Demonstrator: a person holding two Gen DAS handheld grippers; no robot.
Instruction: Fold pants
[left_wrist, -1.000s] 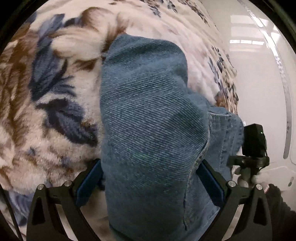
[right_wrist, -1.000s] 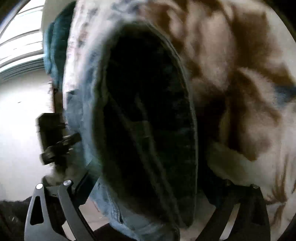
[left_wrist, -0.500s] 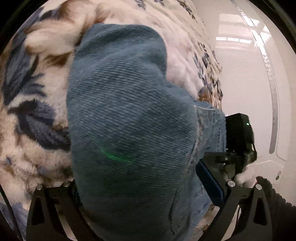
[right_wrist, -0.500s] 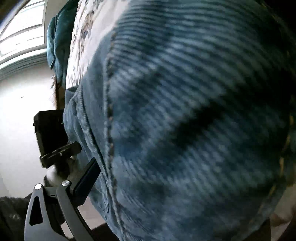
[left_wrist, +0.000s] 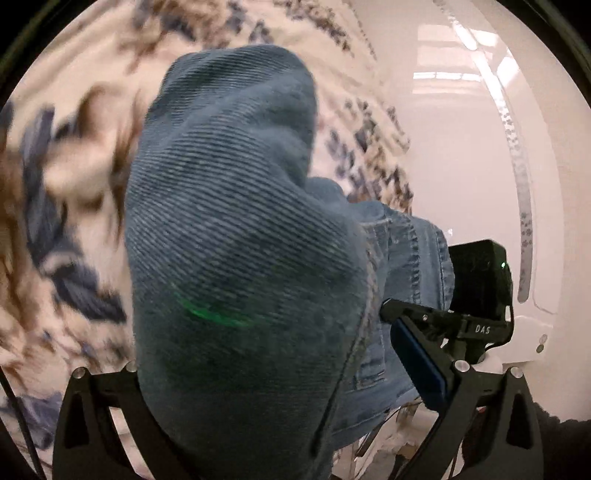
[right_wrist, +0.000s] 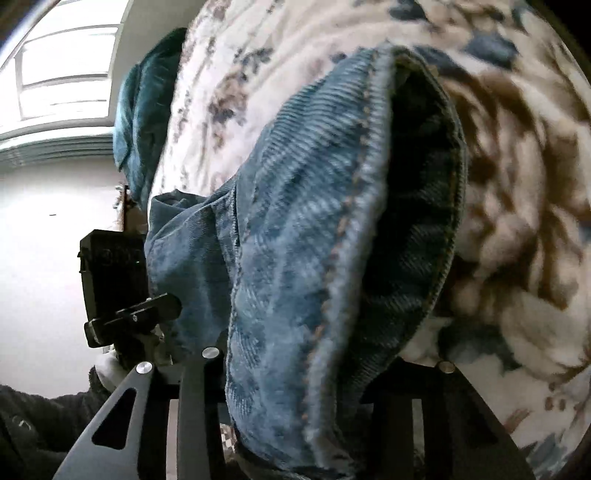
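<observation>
The blue denim pants (left_wrist: 236, 258) bulge up in a thick fold between the fingers of my left gripper (left_wrist: 258, 354). Its jaws stand wide; one blue pad (left_wrist: 417, 354) shows at the right and the other is hidden under cloth, so I cannot see whether they press. In the right wrist view a stitched hem and dark opening of the pants (right_wrist: 295, 258) hang over my right gripper (right_wrist: 303, 369). Its jaws are closing on this denim, which fills the gap between them. Each gripper sees the other beside the pants: the right gripper (left_wrist: 480, 284), the left gripper (right_wrist: 110, 273).
A fleece blanket (left_wrist: 74, 192) with brown and blue flowers lies under the pants and spreads far (right_wrist: 517, 192). A teal cloth (right_wrist: 144, 110) sits at its far end near a bright window (right_wrist: 62, 74). Pale floor (left_wrist: 461, 166) borders the blanket. A dark sleeve (right_wrist: 37, 424) shows low.
Both grippers have risen and the denim has come up off the blanket with them. The right gripper's fingers have drawn closer together. The left gripper's fingers keep the same spread.
</observation>
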